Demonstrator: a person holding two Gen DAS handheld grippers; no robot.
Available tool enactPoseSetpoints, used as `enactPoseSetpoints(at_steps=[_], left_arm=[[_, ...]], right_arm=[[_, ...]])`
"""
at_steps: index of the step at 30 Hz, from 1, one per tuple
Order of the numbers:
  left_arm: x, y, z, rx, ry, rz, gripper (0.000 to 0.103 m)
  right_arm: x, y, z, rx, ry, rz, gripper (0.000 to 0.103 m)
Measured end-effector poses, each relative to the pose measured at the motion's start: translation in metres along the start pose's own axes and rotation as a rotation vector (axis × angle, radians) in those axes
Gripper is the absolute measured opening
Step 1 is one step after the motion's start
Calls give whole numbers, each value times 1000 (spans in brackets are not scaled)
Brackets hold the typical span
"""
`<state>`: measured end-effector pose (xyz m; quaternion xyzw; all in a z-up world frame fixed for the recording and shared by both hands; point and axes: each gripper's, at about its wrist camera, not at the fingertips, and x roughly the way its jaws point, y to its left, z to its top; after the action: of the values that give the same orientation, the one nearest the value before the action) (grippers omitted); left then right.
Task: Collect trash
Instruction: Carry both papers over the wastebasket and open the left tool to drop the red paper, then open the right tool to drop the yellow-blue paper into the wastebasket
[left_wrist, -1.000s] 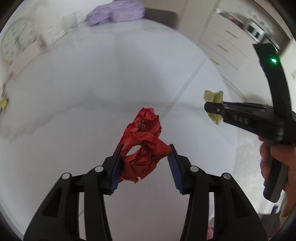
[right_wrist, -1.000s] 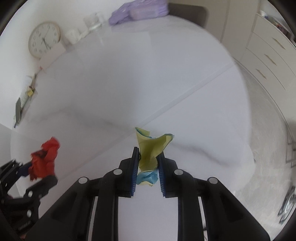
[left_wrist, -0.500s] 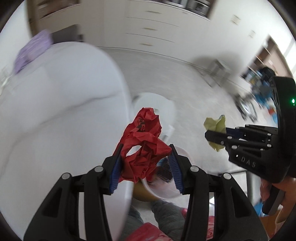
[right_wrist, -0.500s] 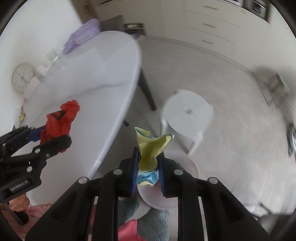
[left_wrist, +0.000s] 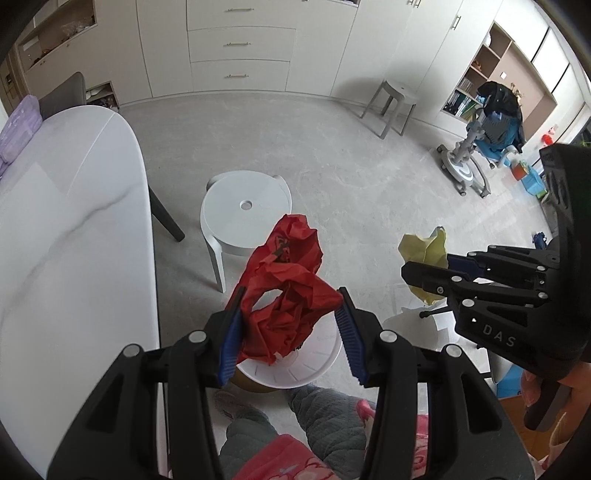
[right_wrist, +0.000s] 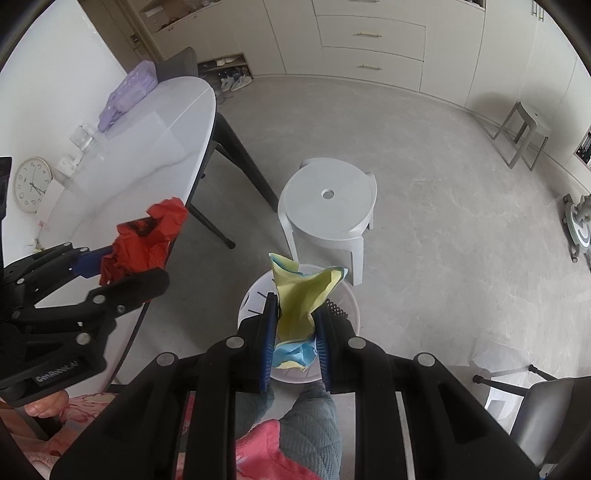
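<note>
tongs side by side, tilted down above the white bin (right_wrist: 352, 295): left gripper (left_wrist: 290, 325) clamps crumpled red paper (left_wrist: 291, 295), right gripper (right_wrist: 295, 332) pinches a yellow-blue wrapper (right_wrist: 301, 302) narrowly, both over the bin.

Both views are bright and evenly lit by soft daylight, with no harsh glare. Shadows are faint: a pale one spreads on the floor (left_wrist: 332, 122) behind the grey stool (left_wrist: 393, 103). Both frames are sharp, without motion blur. Fisheye distortion bends the cabinet fronts (right_wrist: 373, 37) and the white table (right_wrist: 147, 140) edge, and dark vignetting fills every corner.
</note>
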<state>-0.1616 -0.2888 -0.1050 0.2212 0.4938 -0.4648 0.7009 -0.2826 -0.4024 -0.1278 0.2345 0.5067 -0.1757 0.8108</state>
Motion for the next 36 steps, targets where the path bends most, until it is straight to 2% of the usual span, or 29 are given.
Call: enactPoseSetpoints(at_steps=[9,12,13,17,20,29,36], left_arm=[[4,-4,-5,-5,44,-17,46],[4,-4,-6,-1,55,-12,50],[4,-5,-6,3,56,-13,55],[1,-9,-7,25,49,7,84],[-1,-9,-8,25,46,14,93],[-16,19,-9,-62,6,39,95],[-24,36,-11,-119,-14,53,95]], right_arm=[[-6,-12,-4,8,-7,5,21],[-6,-12,-2,11,-9,10,21],[-6,-12,-1,11,-8,10,21],[-5,-10,-1,12,-7,12,22],[-5,-9,0,13,-4,14,22],[2,-5,5,7,11,10,23],[22,14,2,-18,56,30,23]])
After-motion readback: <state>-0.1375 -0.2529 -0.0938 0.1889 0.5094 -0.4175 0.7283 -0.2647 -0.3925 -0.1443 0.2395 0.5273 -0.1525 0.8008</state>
